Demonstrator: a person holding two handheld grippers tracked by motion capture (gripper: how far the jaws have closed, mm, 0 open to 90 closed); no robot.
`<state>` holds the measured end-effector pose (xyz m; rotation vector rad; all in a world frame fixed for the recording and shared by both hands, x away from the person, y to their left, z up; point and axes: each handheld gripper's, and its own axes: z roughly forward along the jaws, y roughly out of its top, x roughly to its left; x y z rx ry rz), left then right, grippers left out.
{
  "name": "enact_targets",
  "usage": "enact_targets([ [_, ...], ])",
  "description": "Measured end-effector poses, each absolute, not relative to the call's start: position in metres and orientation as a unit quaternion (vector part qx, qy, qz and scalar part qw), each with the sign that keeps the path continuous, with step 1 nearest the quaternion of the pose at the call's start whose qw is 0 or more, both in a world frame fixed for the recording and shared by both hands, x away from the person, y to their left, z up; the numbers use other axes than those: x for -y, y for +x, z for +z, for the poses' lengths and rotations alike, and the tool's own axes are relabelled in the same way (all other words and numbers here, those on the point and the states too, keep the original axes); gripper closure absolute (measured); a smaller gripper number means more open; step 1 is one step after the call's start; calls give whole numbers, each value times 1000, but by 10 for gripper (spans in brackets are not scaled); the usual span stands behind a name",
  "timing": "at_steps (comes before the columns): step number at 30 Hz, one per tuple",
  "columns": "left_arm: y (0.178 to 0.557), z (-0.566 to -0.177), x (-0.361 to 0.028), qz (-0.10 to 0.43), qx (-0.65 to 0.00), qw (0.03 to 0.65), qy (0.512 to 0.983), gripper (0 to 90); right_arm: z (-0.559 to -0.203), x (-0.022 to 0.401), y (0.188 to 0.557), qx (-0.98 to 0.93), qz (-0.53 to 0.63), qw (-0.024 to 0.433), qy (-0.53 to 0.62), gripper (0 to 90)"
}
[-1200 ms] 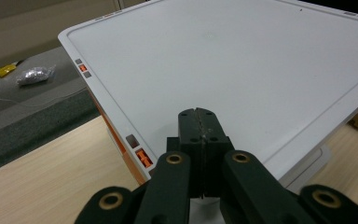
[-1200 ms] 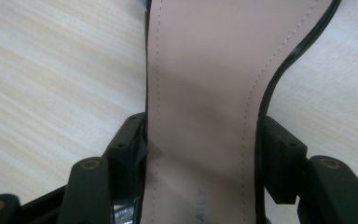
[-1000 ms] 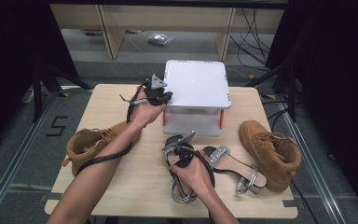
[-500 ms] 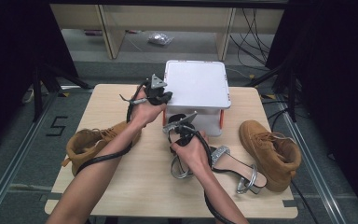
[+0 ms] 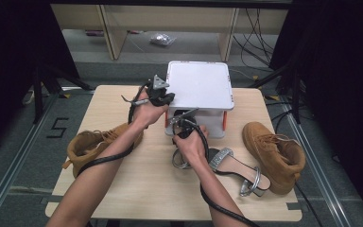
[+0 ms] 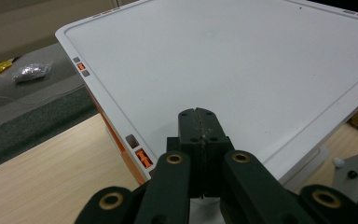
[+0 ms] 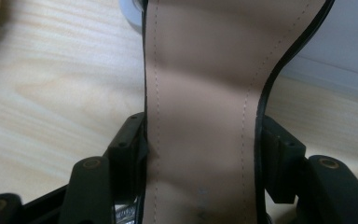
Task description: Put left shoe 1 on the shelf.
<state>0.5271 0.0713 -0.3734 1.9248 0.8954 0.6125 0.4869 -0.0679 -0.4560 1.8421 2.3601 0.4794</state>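
Observation:
A white lidded box (image 5: 198,85) stands at the back middle of the table. My left gripper (image 5: 168,99) is shut, its tips (image 6: 199,116) lying over the near left corner of the lid (image 6: 242,60); I see nothing between the jaws. My right gripper (image 5: 185,124) is just in front of the box, shut across a sandal. Its jaws (image 7: 200,140) press on both black edges of the tan insole (image 7: 200,70). The silver strap (image 5: 180,160) of that sandal hangs below the hand.
A second silver-strapped heeled sandal (image 5: 231,166) lies on the wooden table (image 5: 137,189) to the right of my right hand. One tan boot (image 5: 94,146) lies at the left, another (image 5: 274,149) at the right. Orange latches (image 6: 143,157) line the box's side.
My right hand has carried the sandal from the front of the table up to the box's front. The left gripper has stayed at the lid's corner.

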Motion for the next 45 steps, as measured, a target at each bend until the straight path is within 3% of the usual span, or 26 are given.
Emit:
enact_targets([
  [17, 527, -373, -72, 246, -361, 449, 779, 900, -467, 62, 497, -780, 179, 74, 595, 394],
  [20, 528, -373, -72, 245, -360, 451, 779, 900, -463, 60, 494, -763, 195, 53, 614, 337],
  [23, 527, -373, -71, 246, -361, 448, 780, 900, -449, 64, 490, -759, 205, 76, 613, 324],
  [27, 528, -372, -71, 247, -360, 445, 781, 900, -440, 67, 483, -763, 203, 69, 609, 326],
  [33, 527, -373, -71, 248, -360, 447, 781, 900, -423, 86, 466, -780, 203, 44, 590, 460],
  [37, 527, -372, -71, 249, -358, 439, 786, 900, -406, 99, 455, -789, 210, 57, 575, 609],
  [38, 528, -372, -71, 247, -357, 442, 785, 900, -400, 105, 449, -790, 218, 49, 571, 696],
  [43, 528, -372, -70, 248, -360, 444, 782, 900, -401, 117, 431, -803, 209, 21, 558, 829],
  [45, 527, -372, -70, 248, -360, 444, 782, 900, -403, 117, 427, -800, 197, 11, 566, 839],
])
